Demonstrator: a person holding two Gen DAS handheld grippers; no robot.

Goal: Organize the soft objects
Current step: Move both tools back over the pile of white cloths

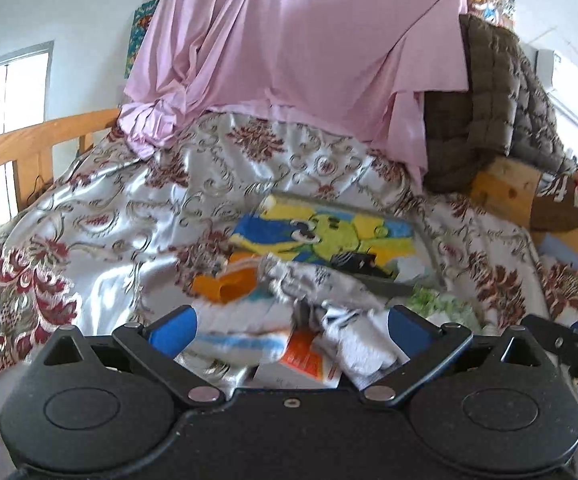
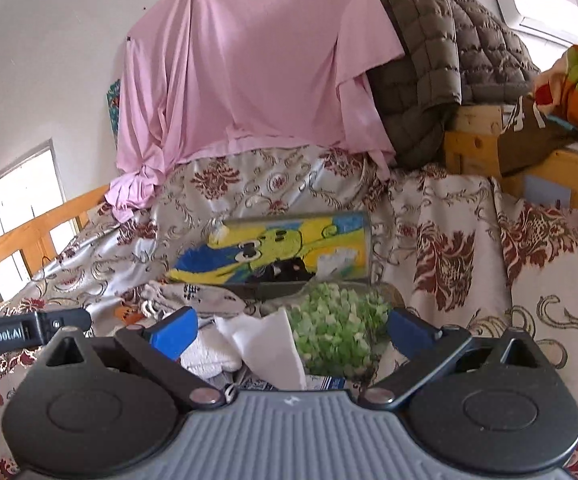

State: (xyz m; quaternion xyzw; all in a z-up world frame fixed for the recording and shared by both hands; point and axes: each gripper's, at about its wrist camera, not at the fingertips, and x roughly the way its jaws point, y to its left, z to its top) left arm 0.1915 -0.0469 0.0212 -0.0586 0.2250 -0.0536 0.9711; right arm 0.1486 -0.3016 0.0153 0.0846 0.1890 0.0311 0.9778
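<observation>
Satin bedspread (image 1: 101,216) carries the heap: both the left gripper (image 1: 289,328) and right gripper (image 2: 291,330) hover spread, likely picking; next, pinch the green cloth (image 2: 333,332) at twelve o'clock.

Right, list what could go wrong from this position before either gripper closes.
1. The left gripper is open over overlapping cloths; closing on the grey patterned cloth could also catch the orange item beside it.
2. The right gripper spans both the white cloth and the green fuzzy item, so it might grab two.
3. The satin bedspread looks slippery; the pile may slide.
</observation>
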